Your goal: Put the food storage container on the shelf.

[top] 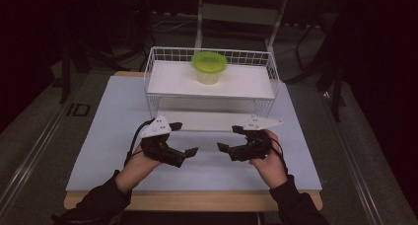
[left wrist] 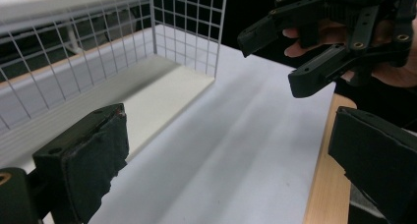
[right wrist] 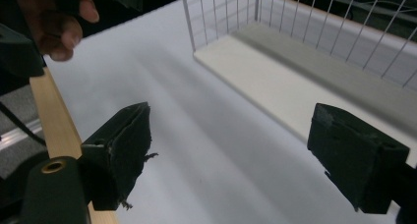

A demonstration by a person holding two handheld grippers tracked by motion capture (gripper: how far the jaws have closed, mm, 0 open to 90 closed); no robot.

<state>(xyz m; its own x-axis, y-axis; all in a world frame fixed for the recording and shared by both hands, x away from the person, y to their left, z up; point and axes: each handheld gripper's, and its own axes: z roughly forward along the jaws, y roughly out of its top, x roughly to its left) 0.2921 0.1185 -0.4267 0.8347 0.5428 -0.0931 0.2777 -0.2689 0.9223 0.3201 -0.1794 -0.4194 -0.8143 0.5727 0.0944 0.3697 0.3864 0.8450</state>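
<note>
both tools hover low over the pale mat (top: 113, 136) that covers the desk (top: 197, 201), just in front of a white wire rack (top: 153, 72). left tool (top: 186, 137) is held in the person's left hand (top: 135, 168), its jaws spread wide with nothing between them; its grey three-cornered plate sits on top and a cable trails back along the wrist. right tool (top: 228, 137) is held in the right hand (top: 270, 163), jaws likewise parted and empty. the two tools point toward each other, tips near but apart, with bare mat between them.

the rack has two levels: a lower shelf (top: 207, 120) resting on the mat and an upper shelf (top: 172, 79) fenced by wire mesh. on the upper shelf, toward the back and near the middle, stands a small clear tub with a lime-green lid (top: 209, 61), upright.

in the left gripper view the two black padded jaws of the left tool (left wrist: 226, 155) stand far apart, framing the mat, the rack's corner (left wrist: 192, 32) and the lower shelf (left wrist: 162, 91); the right tool (left wrist: 290, 57) shows farther off at upper right with fingers behind it, above the desk's wooden edge (left wrist: 329, 184). in the right gripper view the right tool (right wrist: 231, 150) has its jaws just as wide, one pad frayed at its edge, with the rack (right wrist: 295, 22) ahead and the left hand (right wrist: 54, 22) at upper left beside the wooden edge (right wrist: 51, 118).
</note>
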